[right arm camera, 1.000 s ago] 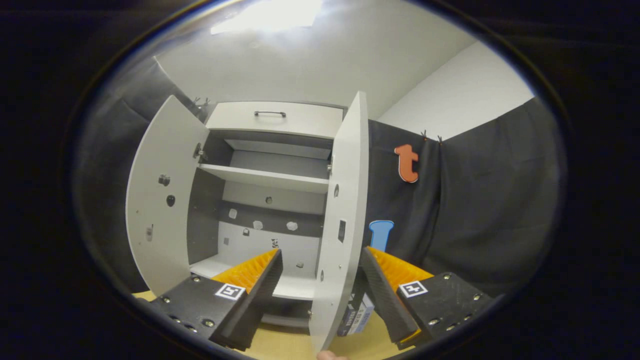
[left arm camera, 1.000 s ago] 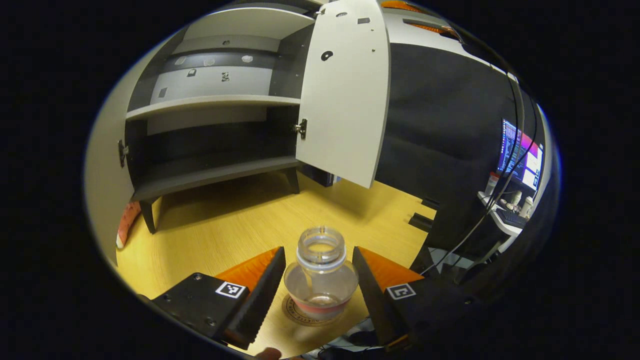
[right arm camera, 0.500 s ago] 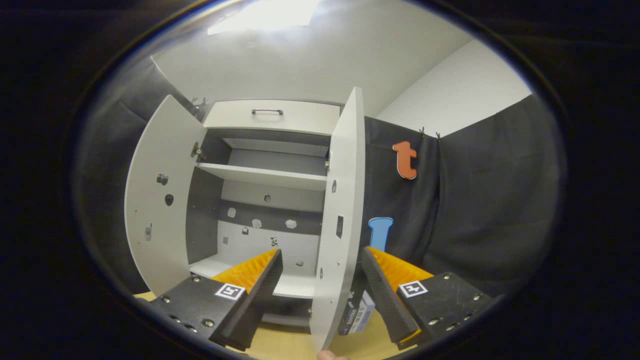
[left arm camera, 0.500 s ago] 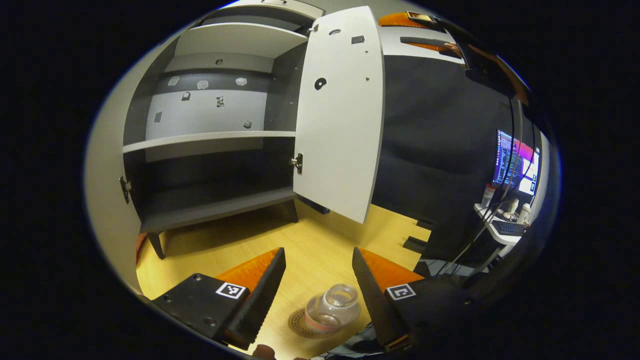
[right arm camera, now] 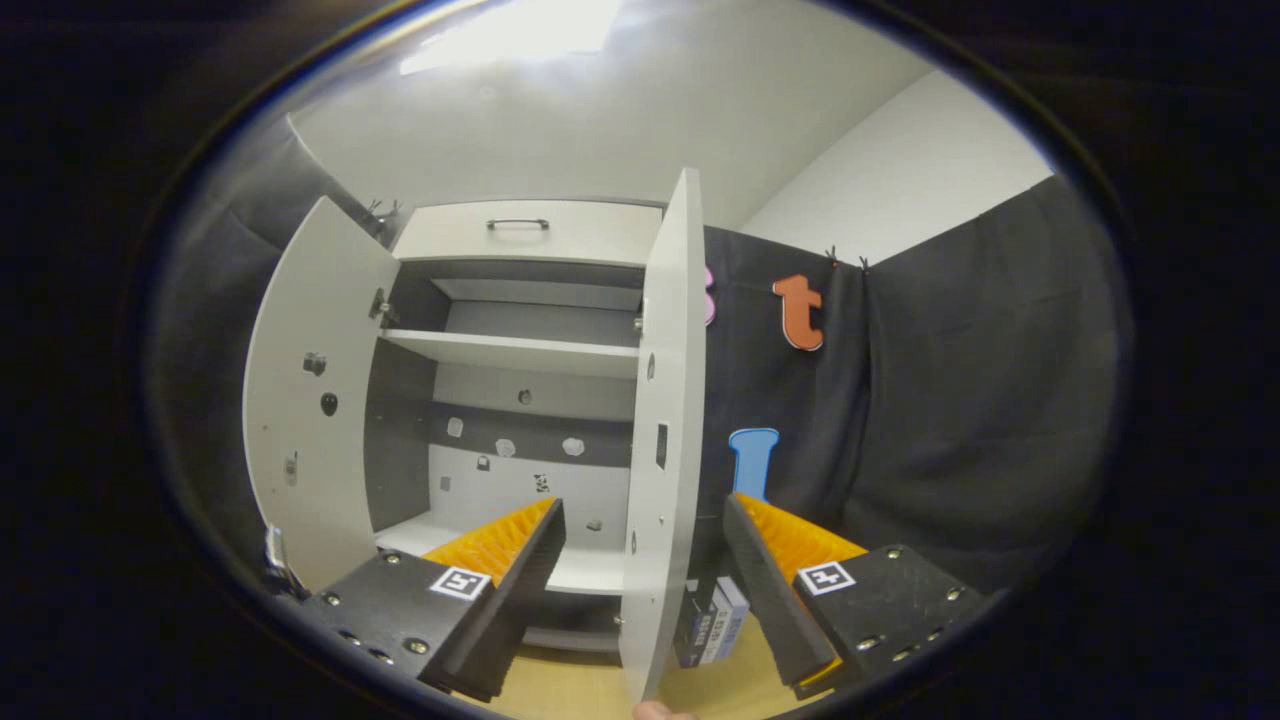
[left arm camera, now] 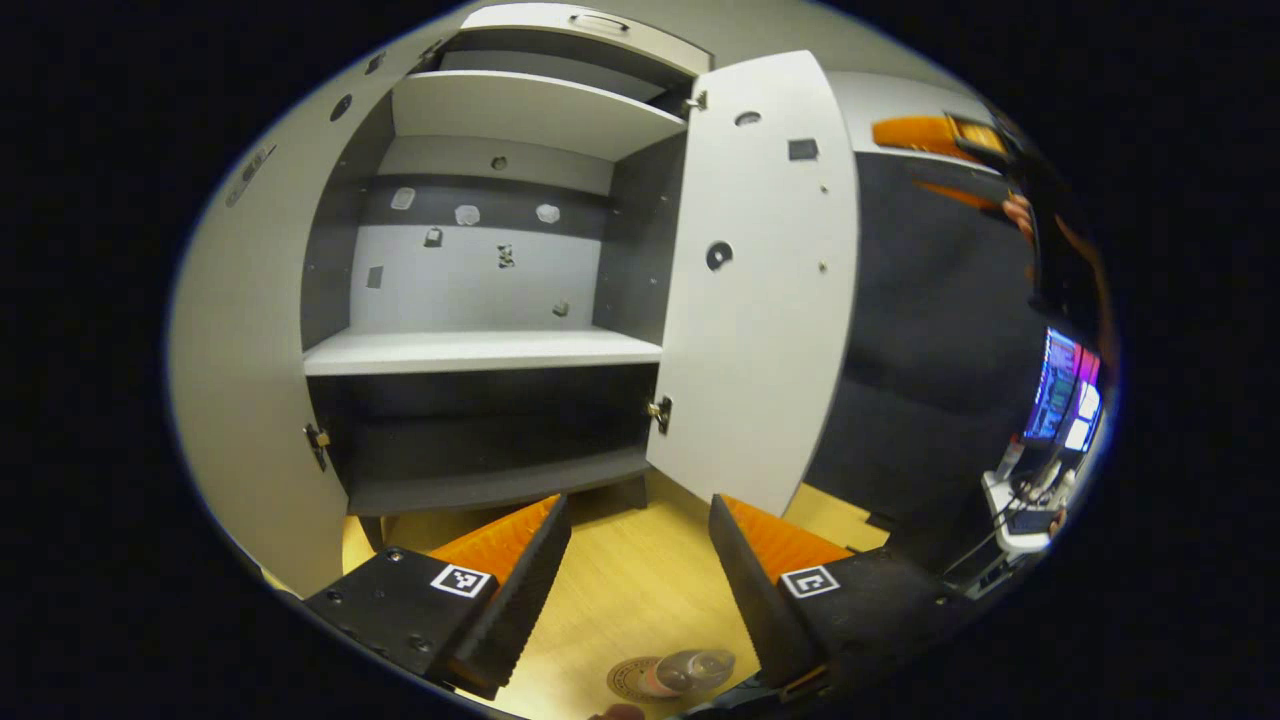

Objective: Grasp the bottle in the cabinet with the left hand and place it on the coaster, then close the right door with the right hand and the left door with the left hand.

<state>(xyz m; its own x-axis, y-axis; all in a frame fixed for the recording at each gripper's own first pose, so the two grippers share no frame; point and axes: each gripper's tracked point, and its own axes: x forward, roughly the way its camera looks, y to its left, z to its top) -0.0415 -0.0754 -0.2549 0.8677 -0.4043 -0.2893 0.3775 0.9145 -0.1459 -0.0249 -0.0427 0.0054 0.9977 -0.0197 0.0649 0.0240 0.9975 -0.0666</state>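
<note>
In the left gripper view, the left door (left arm camera: 240,330) of the cabinet (left arm camera: 480,350) swings wide at the far left, seen nearly edge-on as a pale curved panel. Next to it the cabinet stands open: an upper shelf (left arm camera: 530,105), a middle shelf (left arm camera: 480,350) and a dark lower compartment beneath it, with no bottle inside. The right door (left arm camera: 760,290) hangs open beside the interior, its inner face turned toward the camera, with a hinge near its lower inner corner. At the bottom of this view the left gripper (left arm camera: 640,590) is released, its two fingers spread well apart over the wooden table (left arm camera: 620,590) with nothing between them. Just below and between the fingertips, the clear bottle (left arm camera: 690,670) stands on the round coaster (left arm camera: 630,680), apart from both fingers. Far right, a lit screen (left arm camera: 1065,400) glows past the black cloth wall. In the right gripper view, the left door (right arm camera: 310,400) again opens at the left, the cabinet (right arm camera: 520,350) and its top drawer (right arm camera: 530,232) sit in the middle, and the right door (right arm camera: 665,440) shows nearly edge-on, its lower edge lying in line between the fingers of the right gripper (right arm camera: 645,590). That gripper is also spread open, neither finger pressing the door. A few small boxes (right arm camera: 715,620) stand on the table just right of the door.
</note>
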